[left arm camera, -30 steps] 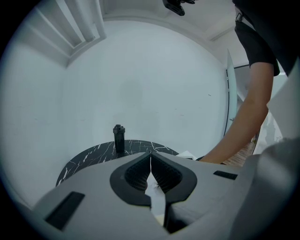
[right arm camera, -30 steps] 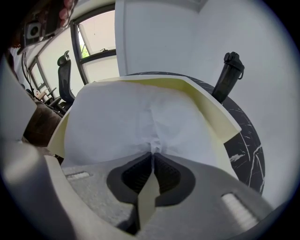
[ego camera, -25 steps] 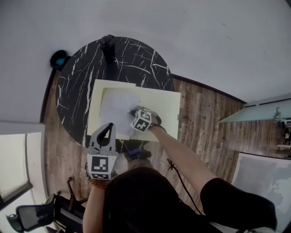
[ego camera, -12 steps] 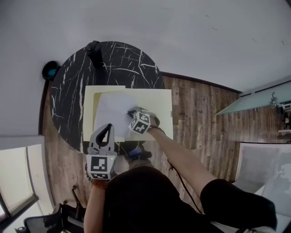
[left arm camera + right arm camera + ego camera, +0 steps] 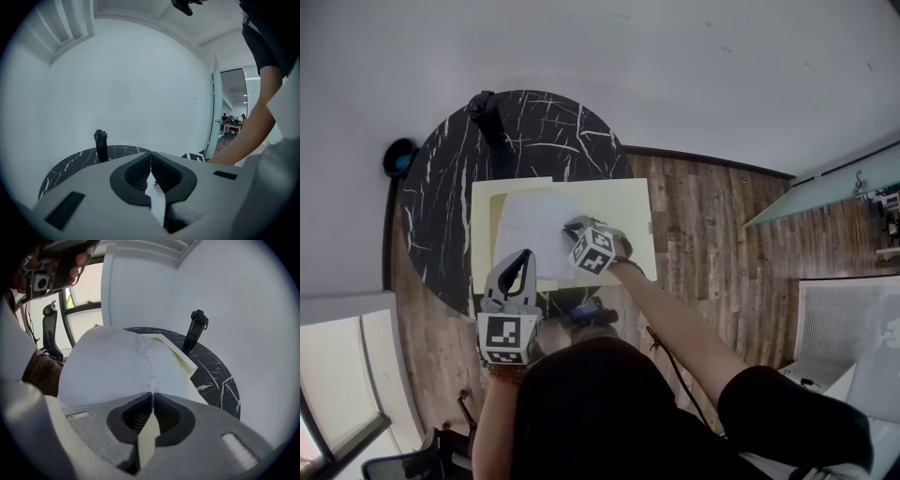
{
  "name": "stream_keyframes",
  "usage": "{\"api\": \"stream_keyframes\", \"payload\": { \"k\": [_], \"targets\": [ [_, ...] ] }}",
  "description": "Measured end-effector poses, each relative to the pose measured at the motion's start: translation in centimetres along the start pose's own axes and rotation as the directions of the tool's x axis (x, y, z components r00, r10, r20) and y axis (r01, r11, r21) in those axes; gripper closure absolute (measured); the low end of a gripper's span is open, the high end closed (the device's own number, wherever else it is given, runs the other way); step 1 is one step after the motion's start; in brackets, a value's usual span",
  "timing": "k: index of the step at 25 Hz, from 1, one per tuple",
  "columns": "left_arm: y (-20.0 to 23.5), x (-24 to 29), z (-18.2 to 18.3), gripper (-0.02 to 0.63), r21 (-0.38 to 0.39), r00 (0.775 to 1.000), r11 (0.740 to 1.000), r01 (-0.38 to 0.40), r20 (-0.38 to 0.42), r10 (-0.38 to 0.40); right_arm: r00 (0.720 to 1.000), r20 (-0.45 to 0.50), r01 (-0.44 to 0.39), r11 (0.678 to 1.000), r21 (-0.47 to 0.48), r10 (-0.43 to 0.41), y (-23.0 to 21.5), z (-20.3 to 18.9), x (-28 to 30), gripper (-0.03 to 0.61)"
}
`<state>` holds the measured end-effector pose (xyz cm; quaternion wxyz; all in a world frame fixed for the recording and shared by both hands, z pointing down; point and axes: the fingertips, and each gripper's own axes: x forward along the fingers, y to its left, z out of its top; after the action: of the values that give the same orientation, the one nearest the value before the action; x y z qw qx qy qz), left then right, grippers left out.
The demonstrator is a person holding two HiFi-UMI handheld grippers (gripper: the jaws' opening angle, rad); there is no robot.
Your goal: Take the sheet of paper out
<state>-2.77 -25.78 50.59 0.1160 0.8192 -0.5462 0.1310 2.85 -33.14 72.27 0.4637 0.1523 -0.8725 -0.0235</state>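
The right gripper (image 5: 572, 226) (image 5: 152, 393) has its jaws clamped on the near edge of the white sheet of paper (image 5: 530, 223) (image 5: 115, 364). In the right gripper view the sheet comes out from the closed tips and bulges upward, with a crease running away from the pinch. The sheet lies over the left part of a pale yellow folder (image 5: 628, 211) (image 5: 182, 359), and one yellow layer shows past its far right edge. The folder lies flat on a round black marble table (image 5: 441, 216) (image 5: 63, 165) (image 5: 220, 380) with white veins.

The left gripper (image 5: 526, 255) (image 5: 150, 153) has its jaws together, tips touching, over the folder's near-left part. Whether they pinch the folder cannot be told.

A black bottle (image 5: 483, 111) (image 5: 100, 145) (image 5: 195, 329) stands upright at the table's far edge. Each gripper's cube bears black-and-white square markers, plain on the right one (image 5: 592, 251) in the head view. A teal object (image 5: 398, 157) sits on the floor just beside the table
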Motion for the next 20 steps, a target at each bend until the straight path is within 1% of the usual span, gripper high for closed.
{"api": "stream_keyframes", "payload": {
  "k": [4,9,16,20],
  "targets": [
    [-0.3,0.1,0.1,0.606,-0.016,0.999,1.0,0.024,0.026,-0.023,0.999,0.02,0.034,0.999,0.004,-0.034,-0.3,0.4,-1.1,0.568],
    [-0.8,0.3,0.7,0.606,-0.009,0.998,0.999,0.04,0.046,-0.039,0.997,0.035,0.067,0.998,0.015,-0.067,-0.6,0.9,-2.8,0.568],
    [-1.5,-0.2,1.6,0.606,-0.011,0.998,0.999,0.044,0.055,-0.043,0.992,0.061,0.103,0.992,0.075,-0.107,0.3,1.5,-5.3,0.569],
    [-1.5,-0.4,1.0,0.606,-0.018,0.998,0.999,0.037,0.052,-0.036,0.989,0.084,0.111,0.987,0.115,-0.121,0.6,1.5,-6.1,0.569]
  ]
}}
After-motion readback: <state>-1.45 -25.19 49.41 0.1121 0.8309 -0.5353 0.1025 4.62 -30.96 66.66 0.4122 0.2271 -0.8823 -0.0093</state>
